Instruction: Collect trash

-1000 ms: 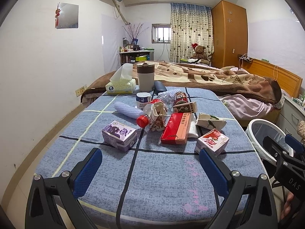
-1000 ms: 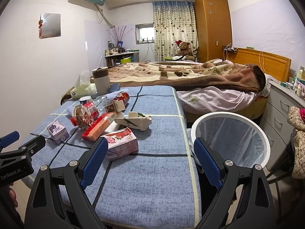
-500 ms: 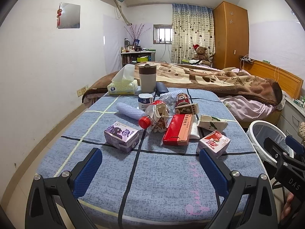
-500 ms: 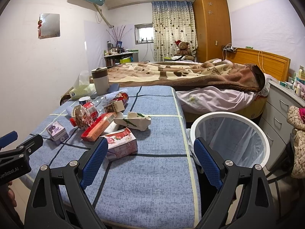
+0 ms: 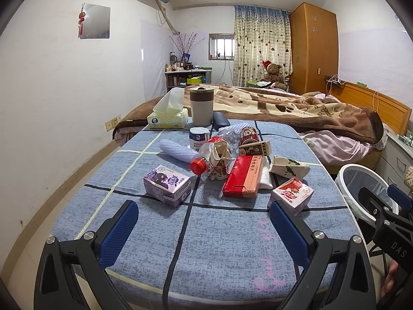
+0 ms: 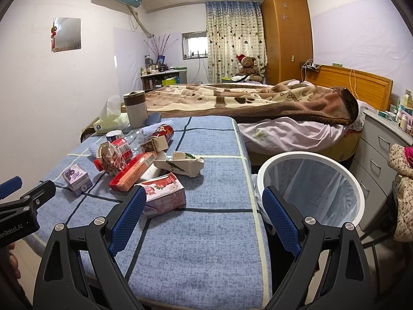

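Approach step, nothing grasped. Left tongs and right tongs both spread wide, empty, low over near table edge. Pink carton nearest right tongs, lying flat, long axis running left-right. Next: close on it, carry right to white bin beside table. Purple carton, red box pointing away, bottle farther.

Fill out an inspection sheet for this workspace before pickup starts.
Surface: blue checked tablecloth, near half bare.
Job's things: purple carton, pink carton, red flat box, crushed clear bottle with red cap, torn white carton; white-rimmed lined bin beside the table, at its right edge.
Clutter: tissue box, beige tumbler.
Grippers: left gripper and right gripper open, holding nothing.
Cables: on the headboard.
Surroundings: bed, wardrobe.
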